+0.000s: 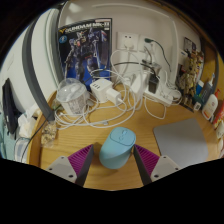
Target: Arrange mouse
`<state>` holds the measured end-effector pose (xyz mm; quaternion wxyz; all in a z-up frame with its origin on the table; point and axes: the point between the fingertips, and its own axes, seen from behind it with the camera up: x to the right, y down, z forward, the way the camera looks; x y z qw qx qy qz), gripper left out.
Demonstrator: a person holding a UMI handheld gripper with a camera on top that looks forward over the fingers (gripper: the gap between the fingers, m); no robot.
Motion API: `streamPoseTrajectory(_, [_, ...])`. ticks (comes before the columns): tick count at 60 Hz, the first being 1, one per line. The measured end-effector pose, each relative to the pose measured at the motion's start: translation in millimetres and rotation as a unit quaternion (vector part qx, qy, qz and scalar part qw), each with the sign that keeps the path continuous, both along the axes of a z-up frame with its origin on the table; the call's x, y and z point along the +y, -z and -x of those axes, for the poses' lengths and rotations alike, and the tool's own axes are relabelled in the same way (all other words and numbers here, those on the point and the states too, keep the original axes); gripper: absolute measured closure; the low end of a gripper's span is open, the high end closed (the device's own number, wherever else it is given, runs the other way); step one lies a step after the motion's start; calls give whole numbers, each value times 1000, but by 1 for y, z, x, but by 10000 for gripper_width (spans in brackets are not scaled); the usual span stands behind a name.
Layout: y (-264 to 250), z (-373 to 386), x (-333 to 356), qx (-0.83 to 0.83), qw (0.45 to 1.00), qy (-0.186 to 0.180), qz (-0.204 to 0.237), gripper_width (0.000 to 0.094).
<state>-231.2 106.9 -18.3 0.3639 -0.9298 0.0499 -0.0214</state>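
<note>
A light blue mouse lies on the wooden desk, between my fingertips. My gripper is open around it. The right pad sits against or very near the mouse's side. A thin strip of desk shows between the left pad and the mouse. A grey mouse mat lies on the desk to the right of the fingers.
Beyond the mouse are a tangle of white cables, white chargers and a clear bag. A robot poster and a power strip stand at the back, with small figures at the right.
</note>
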Motion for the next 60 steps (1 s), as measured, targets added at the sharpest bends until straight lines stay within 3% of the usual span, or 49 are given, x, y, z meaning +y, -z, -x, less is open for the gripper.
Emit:
streamPoseTrajectory(21, [1,16,26,7,1000,-13,0,219])
streamPoseTrajectory(27, [1,17,27,5,1000,-17,-1,290])
streamPoseTrajectory(30, [1,18,29,7,1000,-17,-3,411])
streamPoseTrajectory(35, [1,18,30,8,1000,-22,-6,441])
streamPoseTrajectory(42, [1,18,27,13,999,-28,-12,566])
streamPoseTrajectory(44, [1,18,24,12,999,-33,-9,527])
streamPoseTrajectory(45, [1,18,23,13,999,-35,-9,603])
streamPoseTrajectory(55, [-2,17,2,19,997,-73,1,605])
streamPoseTrajectory(60, [-26,14,-4,30,995,-97,-18,605])
